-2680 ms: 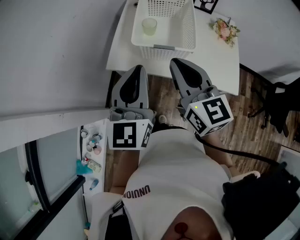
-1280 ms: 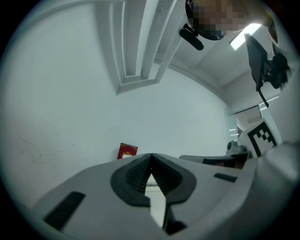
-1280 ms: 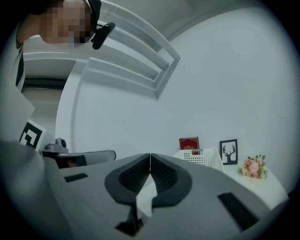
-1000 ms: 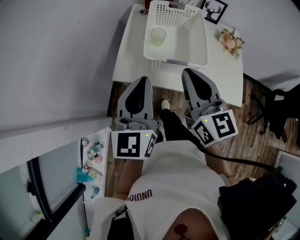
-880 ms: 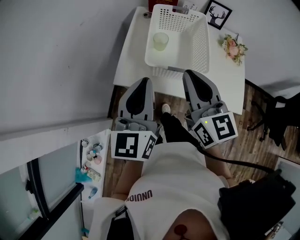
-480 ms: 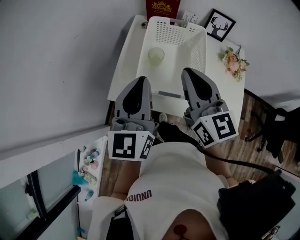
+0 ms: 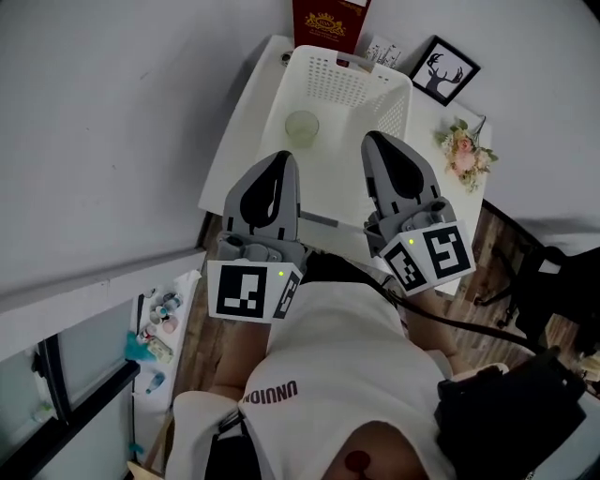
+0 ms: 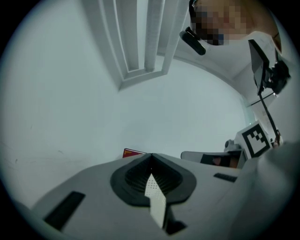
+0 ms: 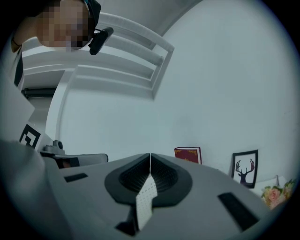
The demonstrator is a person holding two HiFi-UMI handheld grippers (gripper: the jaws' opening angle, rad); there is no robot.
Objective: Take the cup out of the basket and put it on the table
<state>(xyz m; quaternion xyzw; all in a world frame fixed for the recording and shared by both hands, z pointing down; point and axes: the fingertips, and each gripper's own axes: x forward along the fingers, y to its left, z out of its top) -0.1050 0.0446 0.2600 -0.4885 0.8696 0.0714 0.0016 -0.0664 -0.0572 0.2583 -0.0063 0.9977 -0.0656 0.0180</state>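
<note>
A pale green cup [image 7: 302, 127] stands inside the white perforated basket [image 7: 349, 86], near its left wall, on the white table [image 7: 242, 131]. My left gripper [image 7: 284, 156] is shut and empty, held level, its tip just short of the basket's near left corner, close to the cup. Over the basket's near right part my right gripper [image 7: 369, 137] is also shut with nothing in it. In the left gripper view the jaws [image 8: 151, 154] meet in a line, as they do in the right gripper view [image 9: 150, 154]. Neither gripper view shows the cup.
A red book [image 7: 328, 17] leans on the wall behind the basket, with a framed deer picture [image 7: 448, 70] and a small flower bunch [image 7: 464, 155] to the right. A low shelf of small bottles [image 7: 157, 314] is at lower left, a dark chair [image 7: 548, 281] at right.
Both grippers have moved forward from over the wooden floor to over the table's near edge and the basket. The table and basket now lie closer under them.
</note>
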